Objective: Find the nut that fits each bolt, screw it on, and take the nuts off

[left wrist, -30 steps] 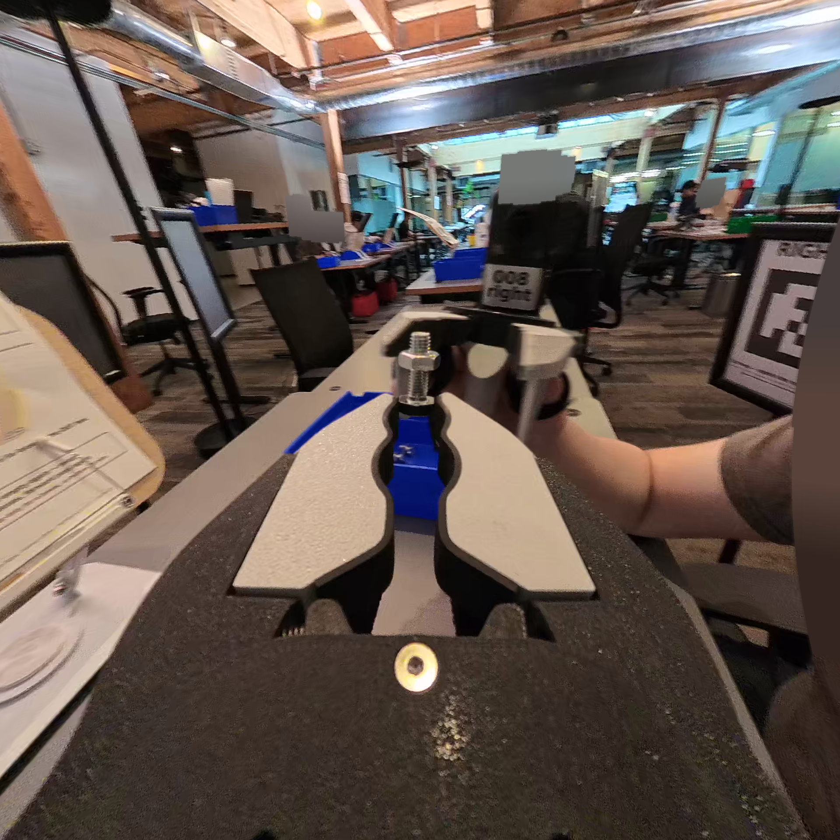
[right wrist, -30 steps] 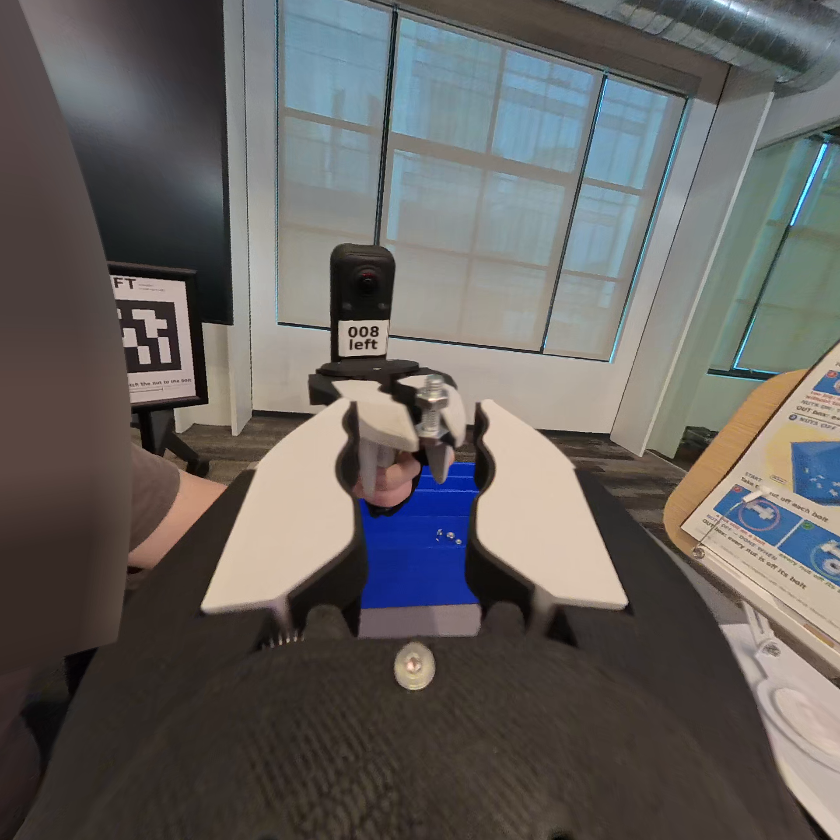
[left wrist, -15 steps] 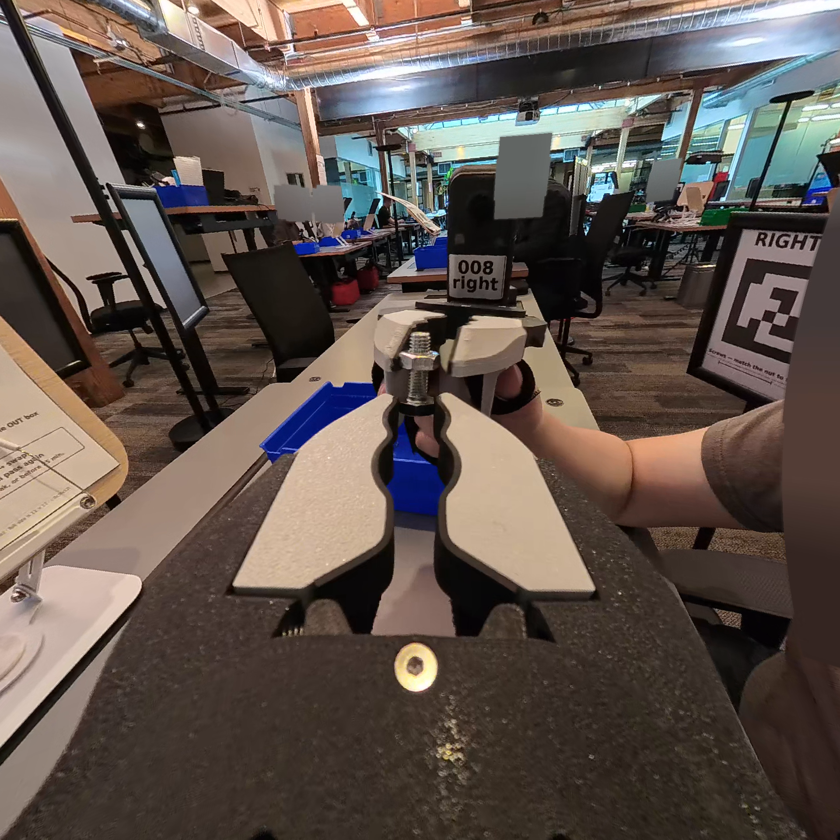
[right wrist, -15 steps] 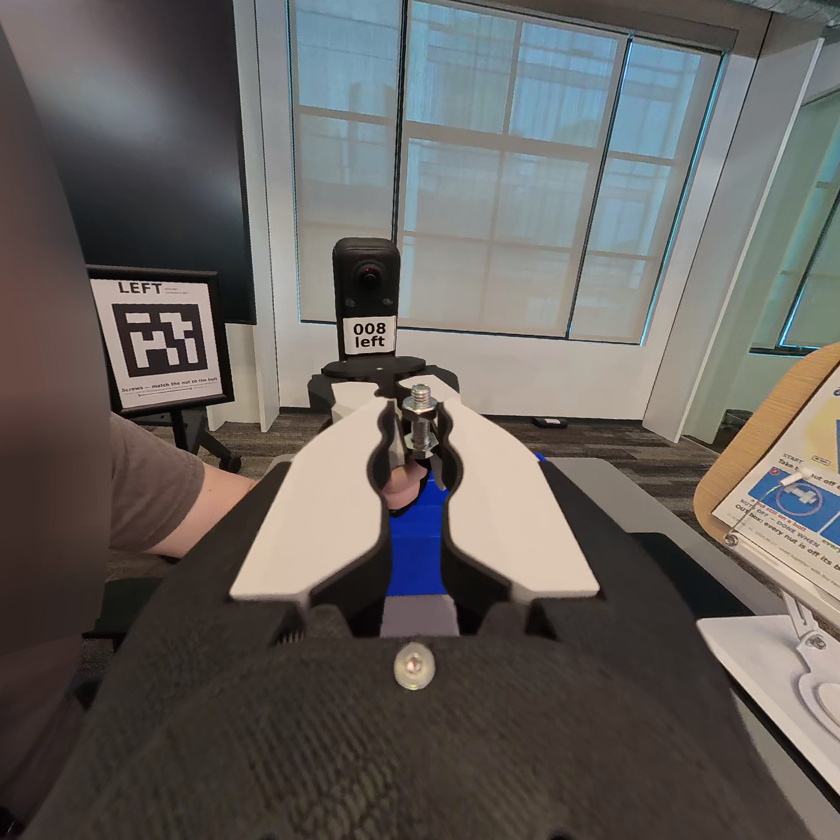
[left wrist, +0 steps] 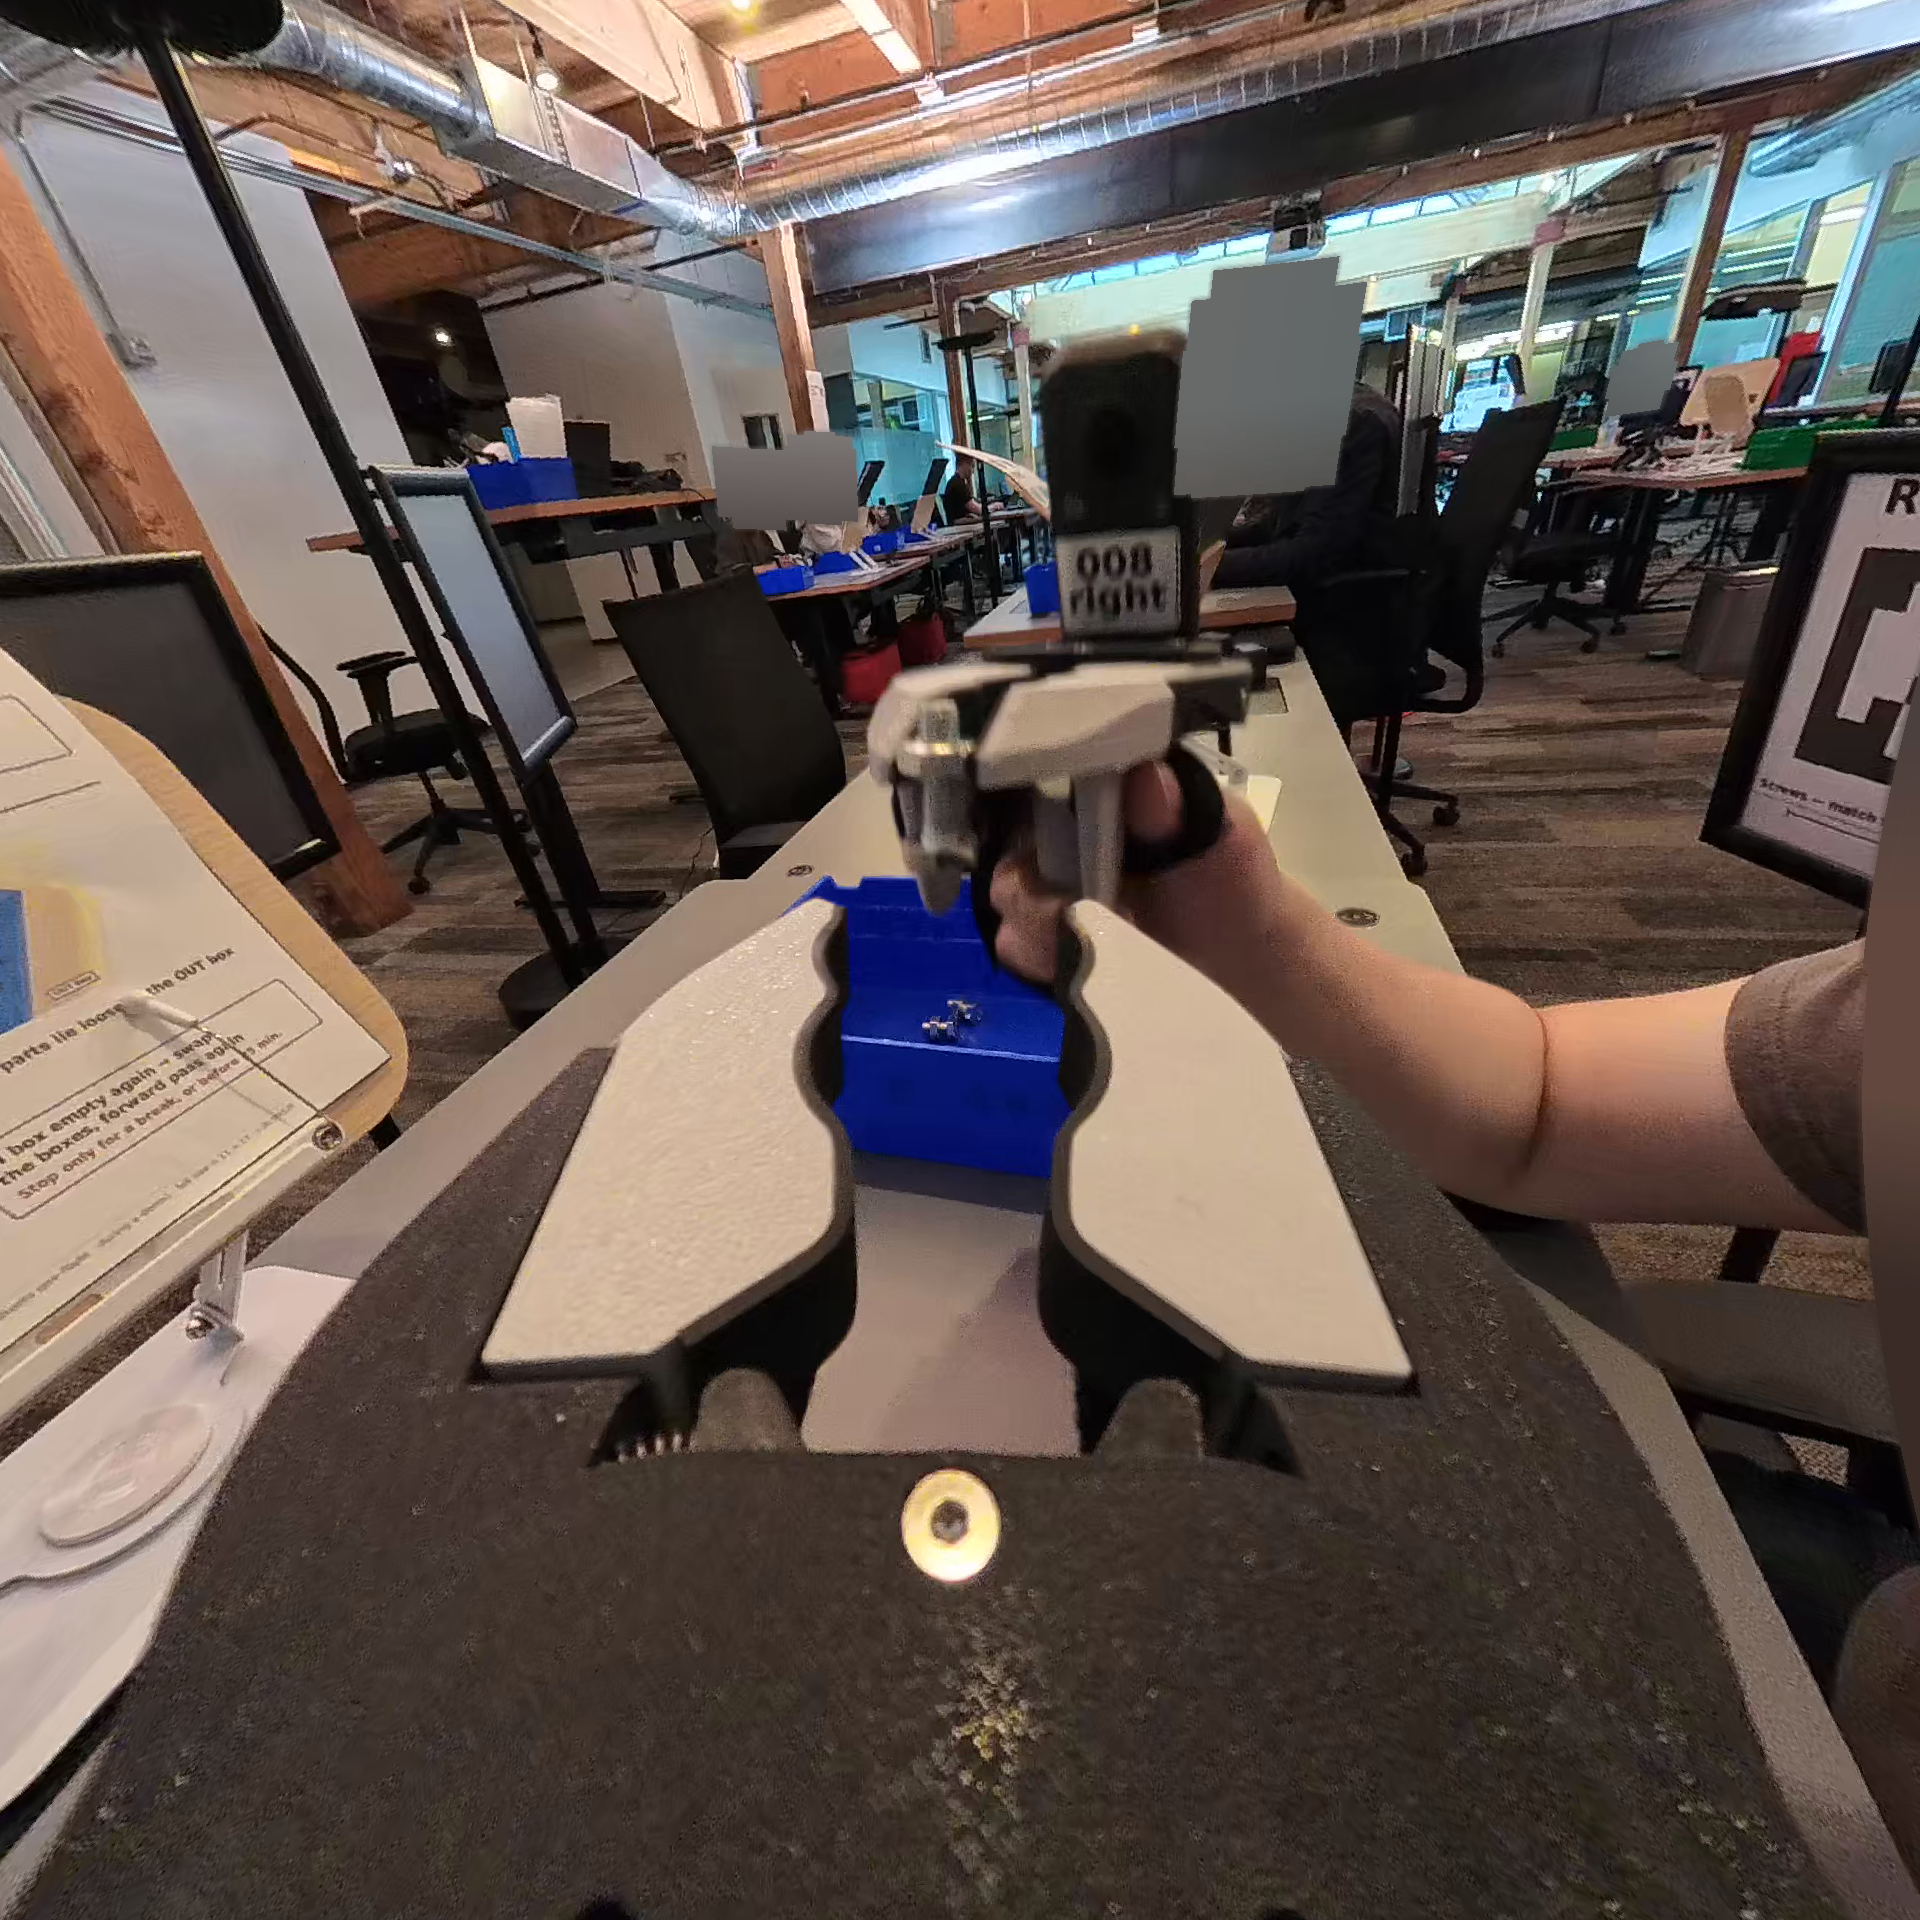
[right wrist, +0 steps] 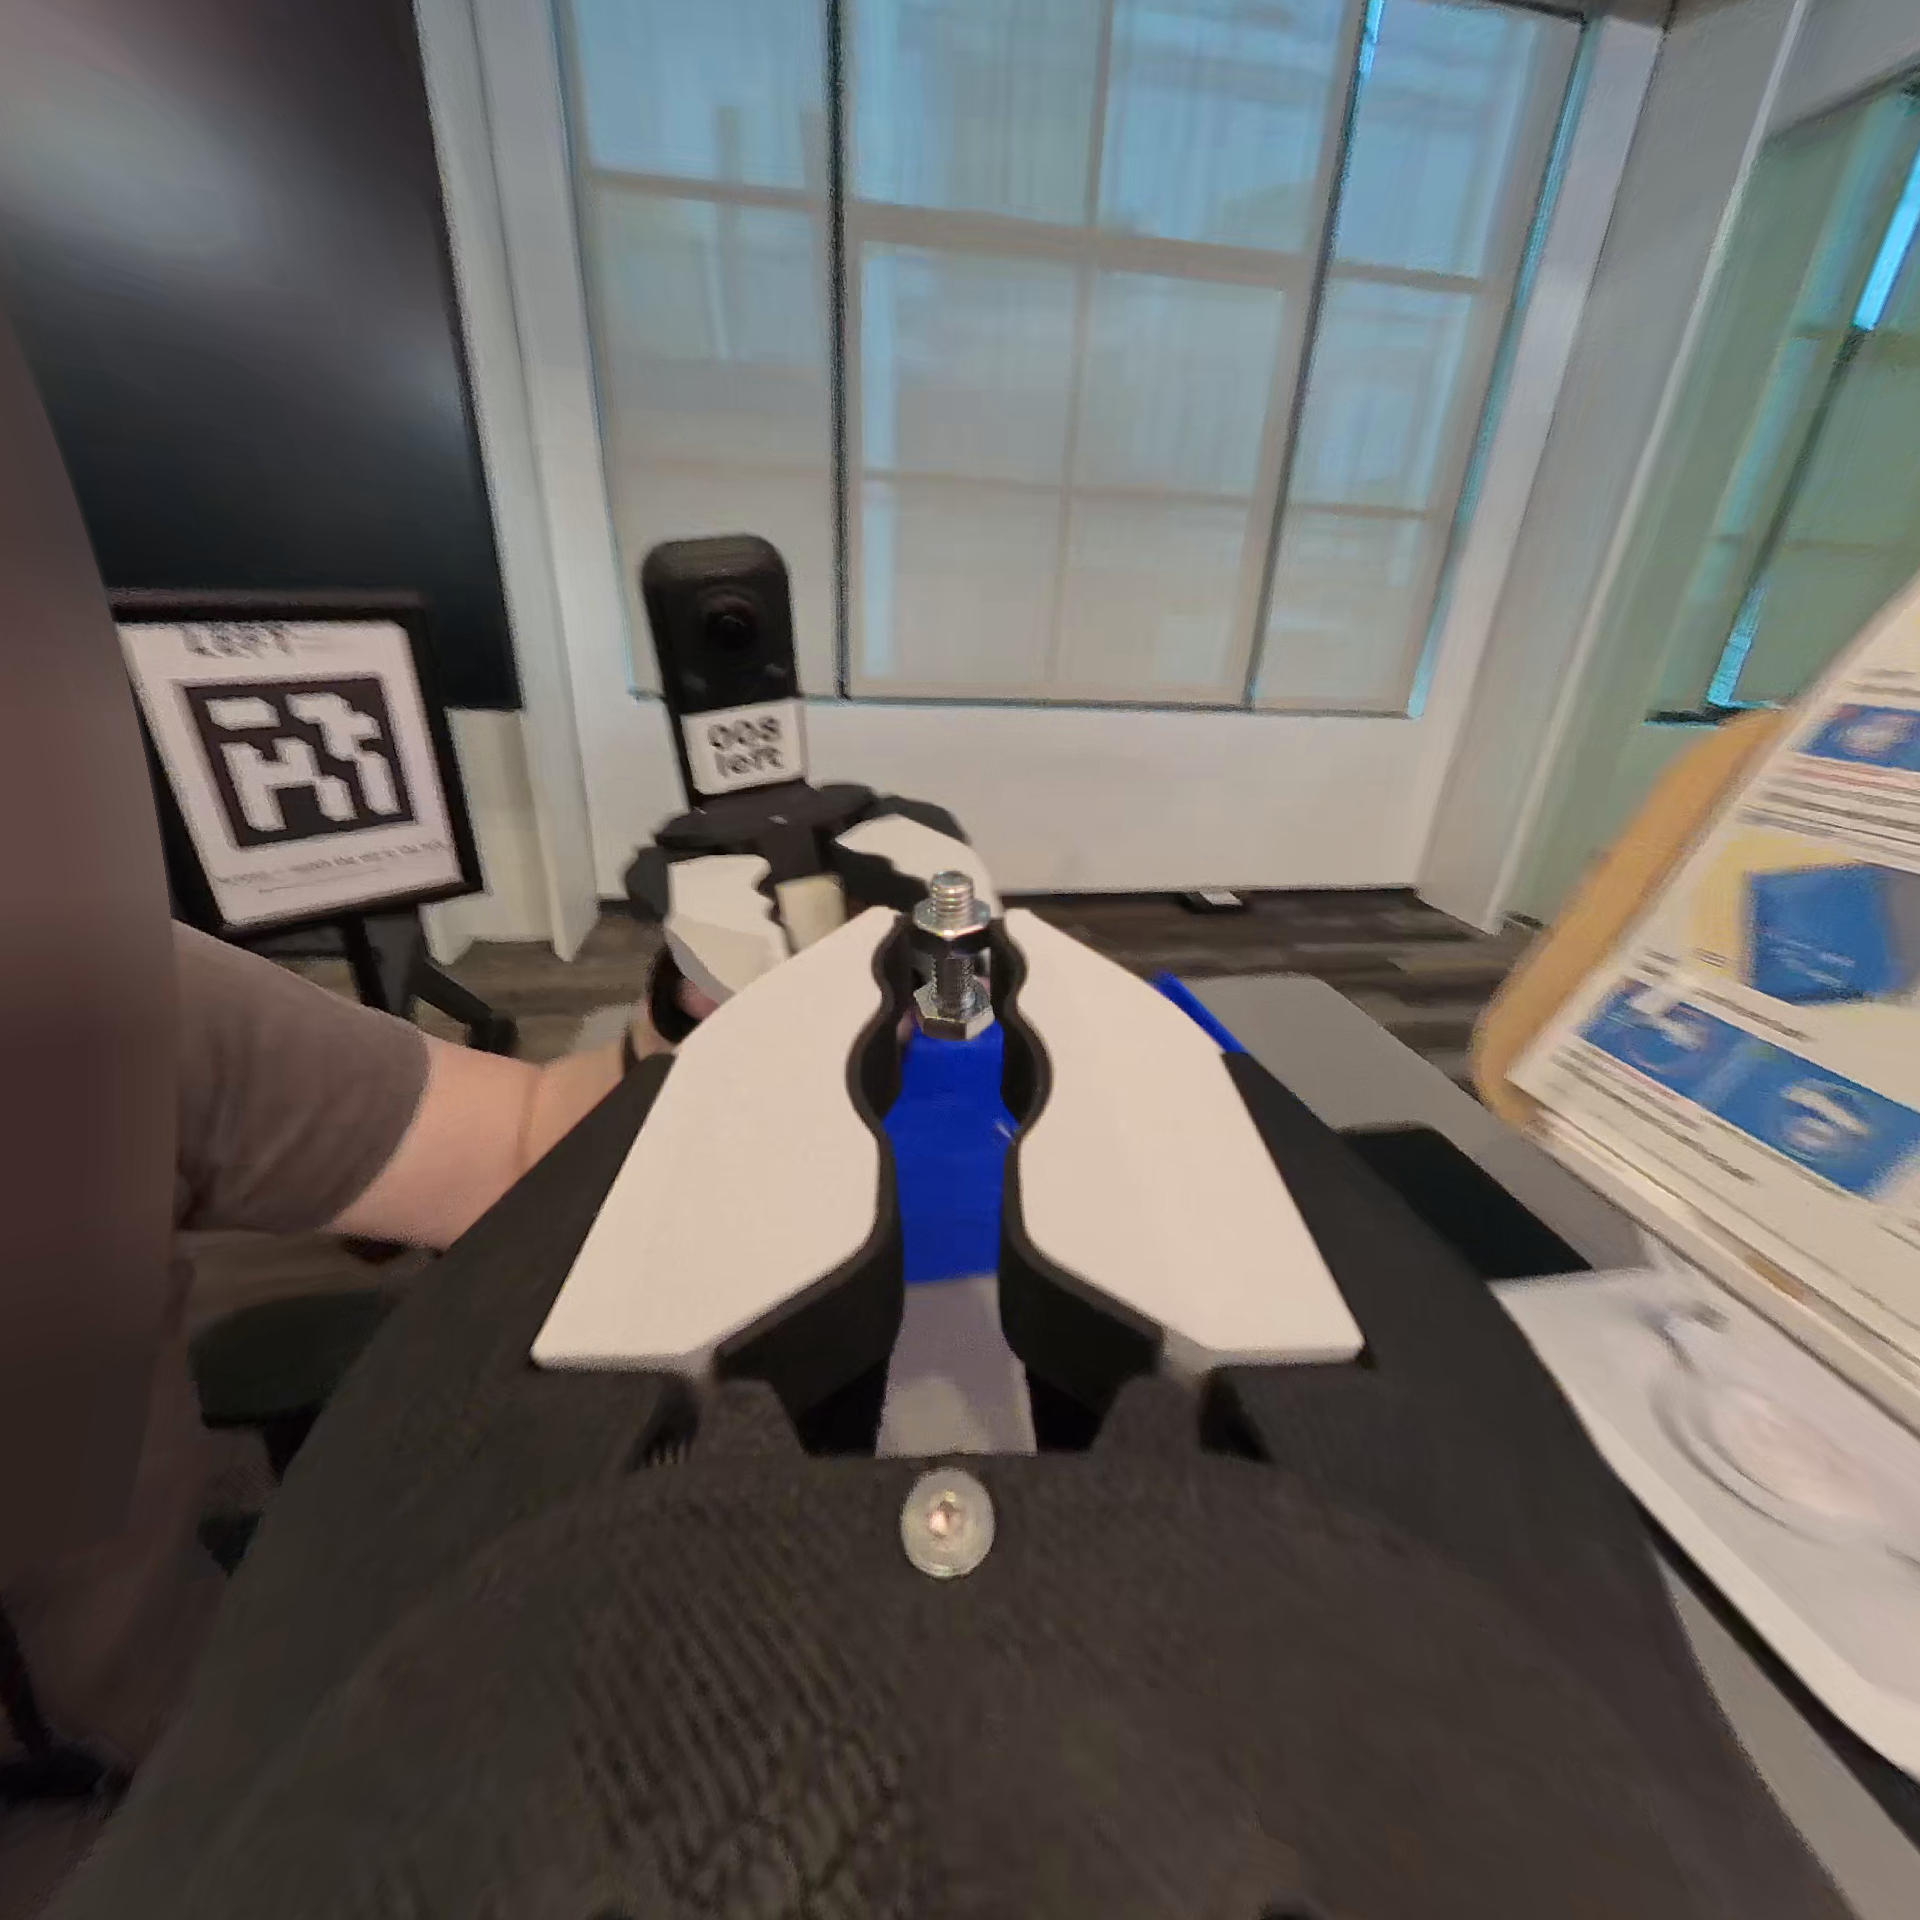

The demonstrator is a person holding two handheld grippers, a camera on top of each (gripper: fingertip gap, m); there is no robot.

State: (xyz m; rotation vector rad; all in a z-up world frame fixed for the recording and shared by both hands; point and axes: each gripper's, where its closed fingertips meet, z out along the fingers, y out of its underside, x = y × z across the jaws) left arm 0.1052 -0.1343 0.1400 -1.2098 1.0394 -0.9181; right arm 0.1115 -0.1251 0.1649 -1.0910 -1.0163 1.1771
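Two grippers face each other over the grey table (left wrist: 727, 914), and only one has anything in it. The right gripper (right wrist: 948, 966) has its pale fingers (right wrist: 769, 1101) drawn in close around a steel bolt (right wrist: 948, 961), which stands upright between the tips with its threaded end up. A nut (right wrist: 945, 925) sits high on the thread, and the hex head below it sits at the narrowest part of the gap. In the left wrist view the same gripper shows farther off, blurred, held up in a hand (left wrist: 1101, 862) well above the table, the bolt at its tips.

The left gripper (left wrist: 948, 977) has its fingers (left wrist: 707, 1122) spread wide apart with nothing between them. Through that gap lies the blue bin (left wrist: 956, 1060), resting on the table just ahead of the fingertips, with a few small metal parts (left wrist: 951, 1018) loose on its floor. From the right wrist view the bin (right wrist: 951, 1143) shows only as a blue strip under the bolt.

A slanted instruction board (left wrist: 156, 1039) on a white stand crowds the table's left edge in the left wrist view, near the left gripper's body. A framed marker sign (left wrist: 1829, 675) stands off the table's far side, well apart. Between the two grippers the air above the bin is open; the bare forearm (left wrist: 1455, 1091) reaches in from the right.
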